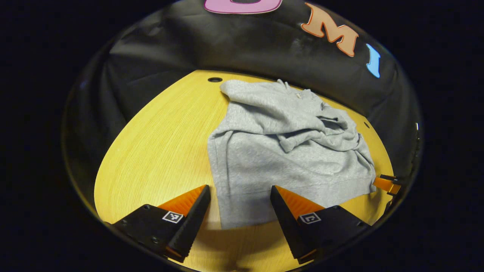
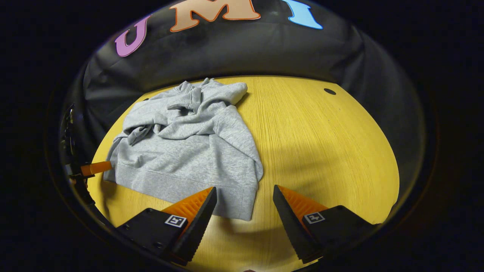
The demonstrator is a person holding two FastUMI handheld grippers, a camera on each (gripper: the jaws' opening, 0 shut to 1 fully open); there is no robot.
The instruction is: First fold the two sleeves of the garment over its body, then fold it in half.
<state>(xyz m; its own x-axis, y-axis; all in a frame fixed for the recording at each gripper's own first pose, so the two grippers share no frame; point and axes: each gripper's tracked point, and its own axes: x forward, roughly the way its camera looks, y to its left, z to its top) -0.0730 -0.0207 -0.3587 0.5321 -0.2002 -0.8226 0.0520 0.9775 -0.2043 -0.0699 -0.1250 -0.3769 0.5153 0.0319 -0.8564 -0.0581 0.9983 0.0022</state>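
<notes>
Both sleeves lie across the grey garment (image 1: 287, 151), so the hem comes next: left gripper (image 1: 240, 211) and right gripper (image 2: 245, 211) hover, fingers wide apart and empty, at its near corners on the tabletop (image 2: 321, 151).

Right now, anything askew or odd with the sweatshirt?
Sleeves lie folded over the grey sweatshirt but bunched and wrinkled, not flat, on the wooden table. Nothing damaged. Left gripper and right gripper are open at its hem.

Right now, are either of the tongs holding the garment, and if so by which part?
Nothing is held. Both the left tongs and right tongs are open, poised at the hem corners of the grey garment, not gripping it.
</notes>
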